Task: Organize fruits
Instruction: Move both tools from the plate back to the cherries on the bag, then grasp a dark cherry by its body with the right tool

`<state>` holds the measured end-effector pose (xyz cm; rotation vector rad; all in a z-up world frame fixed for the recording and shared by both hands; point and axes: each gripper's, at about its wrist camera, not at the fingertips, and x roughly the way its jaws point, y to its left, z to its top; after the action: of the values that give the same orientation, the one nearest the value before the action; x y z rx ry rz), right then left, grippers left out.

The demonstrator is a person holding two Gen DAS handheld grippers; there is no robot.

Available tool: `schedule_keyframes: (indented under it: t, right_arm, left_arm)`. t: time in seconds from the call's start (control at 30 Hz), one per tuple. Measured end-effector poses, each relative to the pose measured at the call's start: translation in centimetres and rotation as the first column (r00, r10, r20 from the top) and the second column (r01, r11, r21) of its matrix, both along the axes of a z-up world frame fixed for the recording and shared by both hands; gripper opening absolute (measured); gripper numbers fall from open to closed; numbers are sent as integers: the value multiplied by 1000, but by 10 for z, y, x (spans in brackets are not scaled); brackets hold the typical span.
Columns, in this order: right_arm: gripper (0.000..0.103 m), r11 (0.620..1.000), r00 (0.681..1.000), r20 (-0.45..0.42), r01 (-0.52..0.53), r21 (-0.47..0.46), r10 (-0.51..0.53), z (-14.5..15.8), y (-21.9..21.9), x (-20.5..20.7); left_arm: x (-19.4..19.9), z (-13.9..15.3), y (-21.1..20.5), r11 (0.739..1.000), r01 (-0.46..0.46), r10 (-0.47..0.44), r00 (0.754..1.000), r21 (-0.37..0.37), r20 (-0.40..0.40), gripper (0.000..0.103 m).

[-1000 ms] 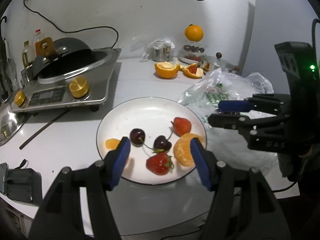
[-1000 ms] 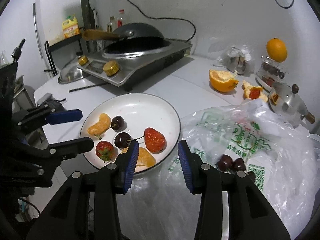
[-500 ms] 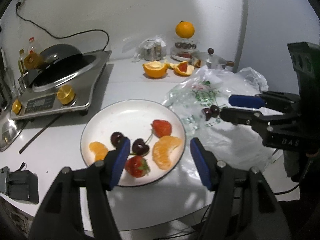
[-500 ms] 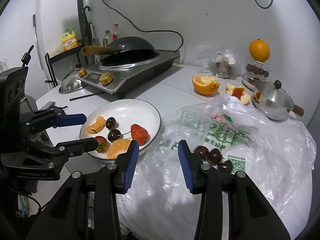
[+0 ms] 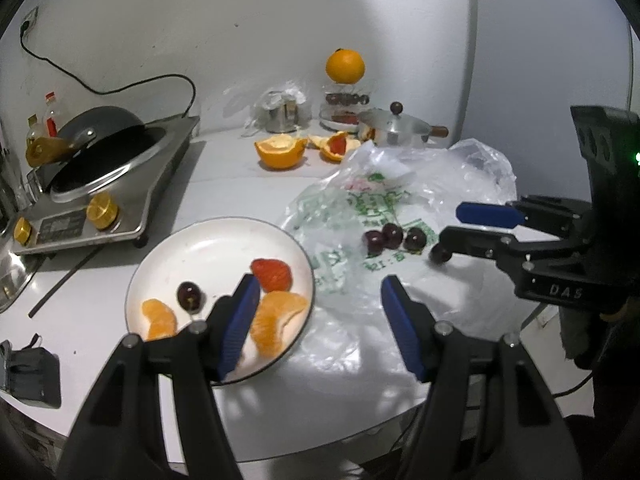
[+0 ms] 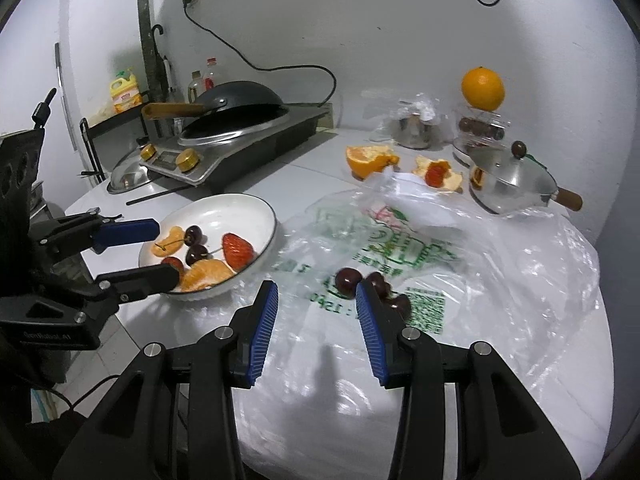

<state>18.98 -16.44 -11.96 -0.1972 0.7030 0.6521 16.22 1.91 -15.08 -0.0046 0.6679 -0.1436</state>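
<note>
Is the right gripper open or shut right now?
Open: the right gripper shows a wide gap between its blue pads, holding nothing.

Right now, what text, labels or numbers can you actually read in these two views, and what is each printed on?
"DAS": white letters on the right tool body, left wrist view.
Plastic bag: green print, digits and a QR-like code, too blurred to read.
Left tool body: faint lettering, unreadable.
Yellow bottle label: too small.
Cooker panel: illegible.
</note>
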Motion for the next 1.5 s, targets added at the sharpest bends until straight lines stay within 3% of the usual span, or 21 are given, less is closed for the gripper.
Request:
schedule_keyframes:
  t: [0.73,1.13,1.5]
  right_arm:
    - [43,997,995,-49,82,-2,-82,-30,-62,29]
    - [43,998,991,-123,52,-47,-57,-59,-57,59]
    - [43,996,983,-176,-58,-63,46,-67,-43,66]
  left_arm:
    - [28,-14,-63,996,80,-77,995,43,-64,65]
    - [51,-24,-73,995,87,-81,992,54,-100,65]
    - [67,-33,-77,996,80,-75,989,34,-125,65]
